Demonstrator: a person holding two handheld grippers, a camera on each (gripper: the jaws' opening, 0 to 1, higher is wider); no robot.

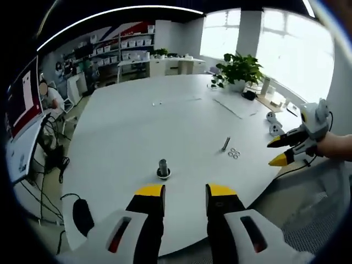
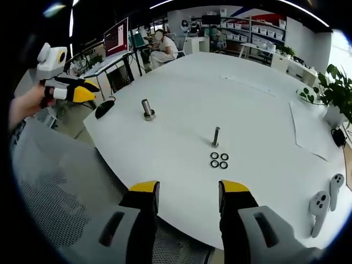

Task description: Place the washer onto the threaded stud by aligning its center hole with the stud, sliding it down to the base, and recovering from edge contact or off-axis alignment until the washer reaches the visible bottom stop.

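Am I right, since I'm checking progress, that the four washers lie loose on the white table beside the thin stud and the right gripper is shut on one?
Not quite. In the right gripper view the four washers do lie on the white table beside the thin stud, but the right gripper is open and holds nothing.

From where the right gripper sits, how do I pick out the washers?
Look at the white table, near the edge facing the right gripper. A thin upright stud stands there, and the washers lie just before it: four small dark rings clustered flat, unlike the thicker stud farther left.
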